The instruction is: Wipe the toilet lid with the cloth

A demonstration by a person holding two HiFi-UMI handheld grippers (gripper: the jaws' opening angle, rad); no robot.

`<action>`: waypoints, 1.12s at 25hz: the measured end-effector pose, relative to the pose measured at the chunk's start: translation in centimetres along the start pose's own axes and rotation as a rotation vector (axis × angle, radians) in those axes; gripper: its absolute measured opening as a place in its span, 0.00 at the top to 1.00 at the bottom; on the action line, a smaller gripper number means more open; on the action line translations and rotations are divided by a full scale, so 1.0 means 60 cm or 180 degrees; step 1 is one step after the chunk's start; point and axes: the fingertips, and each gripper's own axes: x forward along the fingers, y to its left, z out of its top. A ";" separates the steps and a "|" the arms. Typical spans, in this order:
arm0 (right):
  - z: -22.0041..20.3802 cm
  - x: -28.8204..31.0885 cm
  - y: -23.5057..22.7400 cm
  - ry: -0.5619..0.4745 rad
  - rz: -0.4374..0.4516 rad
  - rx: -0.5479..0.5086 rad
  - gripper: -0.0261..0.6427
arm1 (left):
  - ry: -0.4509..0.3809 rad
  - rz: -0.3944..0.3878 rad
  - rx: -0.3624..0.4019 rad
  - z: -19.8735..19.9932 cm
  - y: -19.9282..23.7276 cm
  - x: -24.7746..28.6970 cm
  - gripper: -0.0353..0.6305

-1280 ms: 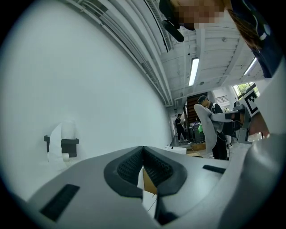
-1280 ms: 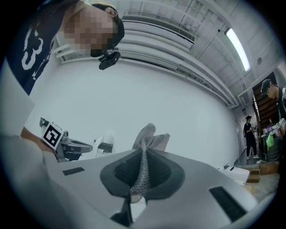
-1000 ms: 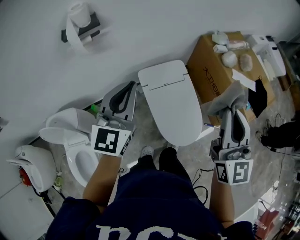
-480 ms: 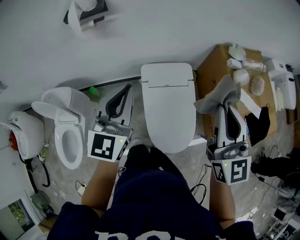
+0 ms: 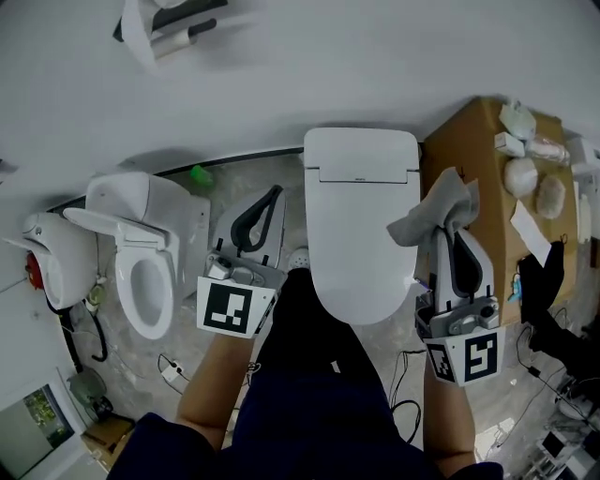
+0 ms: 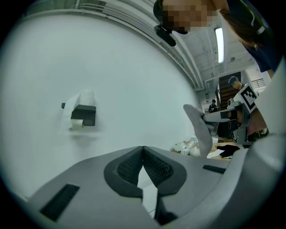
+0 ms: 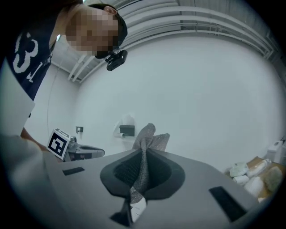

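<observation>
The closed white toilet lid (image 5: 361,225) lies between the left gripper (image 5: 272,195), off its left edge with jaws clenched on nothing, and the right gripper (image 5: 454,223), whose jaws grasp the grey cloth (image 5: 433,211) just beside the lid's right edge.

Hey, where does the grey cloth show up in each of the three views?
Head view: right of centre, cloth in the right gripper, beside the lid.
Left gripper view: cloth right of centre.
Right gripper view: cloth centre, between the jaws.
Shared landmark: the paper holder.
</observation>
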 end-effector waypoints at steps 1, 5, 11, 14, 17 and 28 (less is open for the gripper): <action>-0.017 0.016 0.002 0.0051 -0.0001 0.0017 0.91 | 0.0019 -0.0004 -0.0026 -0.015 0.011 0.012 0.93; -0.106 0.082 0.011 0.0308 0.0037 0.0074 0.91 | 0.0120 -0.0053 -0.0080 -0.084 0.058 0.060 0.93; -0.278 0.192 0.015 0.0703 0.0209 0.0181 0.91 | 0.0336 -0.0215 -0.0086 -0.210 0.104 0.137 0.93; -0.384 0.234 0.028 0.1056 0.0402 0.0386 0.91 | 0.0345 -0.0324 -0.0116 -0.268 0.108 0.164 0.93; -0.491 0.264 0.040 0.1377 0.0514 0.0561 0.91 | 0.0365 -0.0307 -0.0159 -0.328 0.115 0.183 0.93; -0.797 0.358 0.092 0.2192 0.0569 0.0574 0.90 | 0.0649 -0.0181 -0.0393 -0.508 0.145 0.193 0.93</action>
